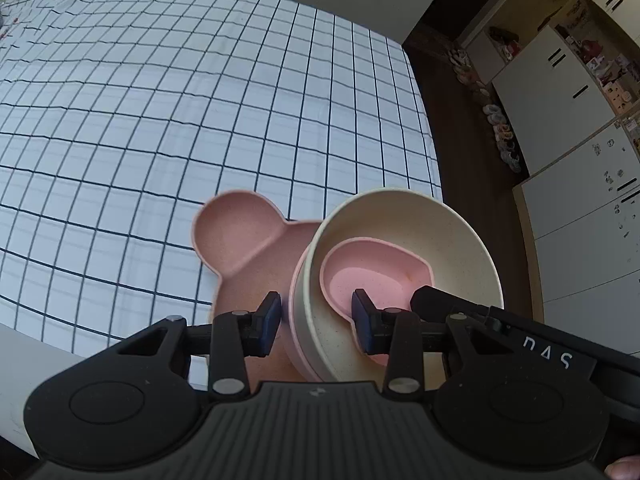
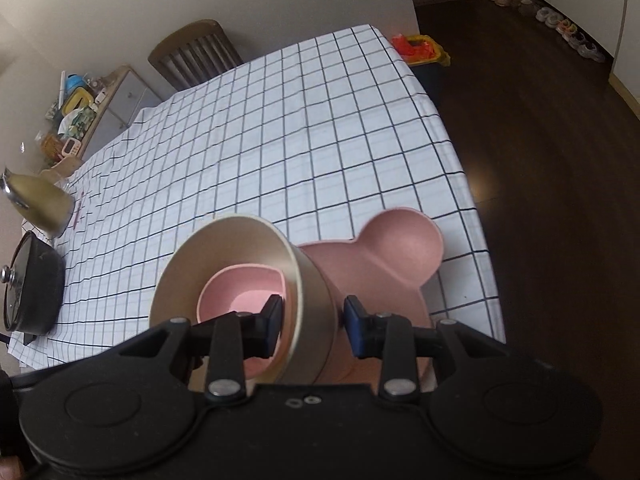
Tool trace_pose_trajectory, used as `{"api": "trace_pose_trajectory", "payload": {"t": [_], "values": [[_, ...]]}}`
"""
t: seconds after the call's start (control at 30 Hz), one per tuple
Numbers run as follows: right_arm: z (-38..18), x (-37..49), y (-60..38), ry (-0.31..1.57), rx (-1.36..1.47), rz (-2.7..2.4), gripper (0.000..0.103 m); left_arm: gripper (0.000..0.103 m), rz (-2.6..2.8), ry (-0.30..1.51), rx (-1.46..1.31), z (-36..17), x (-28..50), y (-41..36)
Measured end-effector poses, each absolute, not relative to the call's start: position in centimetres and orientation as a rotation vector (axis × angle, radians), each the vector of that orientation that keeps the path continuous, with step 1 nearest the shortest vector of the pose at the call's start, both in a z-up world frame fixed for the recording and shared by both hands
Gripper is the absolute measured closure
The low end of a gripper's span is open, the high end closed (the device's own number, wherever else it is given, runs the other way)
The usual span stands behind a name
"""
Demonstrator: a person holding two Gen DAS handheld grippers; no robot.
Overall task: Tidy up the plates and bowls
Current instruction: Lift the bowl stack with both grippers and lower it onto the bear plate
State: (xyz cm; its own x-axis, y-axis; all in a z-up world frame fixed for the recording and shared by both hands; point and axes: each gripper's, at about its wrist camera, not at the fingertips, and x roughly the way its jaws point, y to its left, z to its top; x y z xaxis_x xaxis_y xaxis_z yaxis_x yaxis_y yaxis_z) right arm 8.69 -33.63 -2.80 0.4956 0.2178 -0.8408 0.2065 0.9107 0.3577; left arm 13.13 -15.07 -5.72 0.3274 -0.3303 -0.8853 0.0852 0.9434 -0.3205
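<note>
A cream bowl [image 1: 452, 236] sits on a pink bear-shaped plate [image 1: 240, 232] near the table's corner, with a small pink bowl [image 1: 372, 268] nested inside it. My left gripper [image 1: 318, 316] straddles the cream bowl's rim, one finger outside and one inside, with the jaws apart. My right gripper [image 2: 314, 322] straddles the opposite rim of the cream bowl [image 2: 224, 256] the same way, jaws apart. The right wrist view also shows the pink bowl [image 2: 244, 288] and the pink plate [image 2: 400, 248]. The right gripper's body [image 1: 520, 332] shows in the left wrist view.
The table carries a white checked cloth [image 2: 300, 132]. A black lidded pot [image 2: 32, 284] and a brass-coloured vessel [image 2: 40, 204] stand at its left end. A wooden chair [image 2: 196, 52] is at the far side. The table edge and dark floor [image 2: 560, 160] lie right.
</note>
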Motion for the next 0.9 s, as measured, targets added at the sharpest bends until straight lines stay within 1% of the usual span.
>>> {"api": "trace_pose_trajectory", "payload": {"t": [0.43, 0.9], "values": [[-5.7, 9.5, -34.8, 1.125, 0.453, 0.039, 0.071, 0.066, -0.242, 1.224, -0.211, -8.3, 13.1, -15.9], [-6.7, 10.0, -34.6, 1.148, 0.438, 0.051, 0.071, 0.066, -0.244, 1.226, -0.212, -9.3, 13.4, -15.6]]}}
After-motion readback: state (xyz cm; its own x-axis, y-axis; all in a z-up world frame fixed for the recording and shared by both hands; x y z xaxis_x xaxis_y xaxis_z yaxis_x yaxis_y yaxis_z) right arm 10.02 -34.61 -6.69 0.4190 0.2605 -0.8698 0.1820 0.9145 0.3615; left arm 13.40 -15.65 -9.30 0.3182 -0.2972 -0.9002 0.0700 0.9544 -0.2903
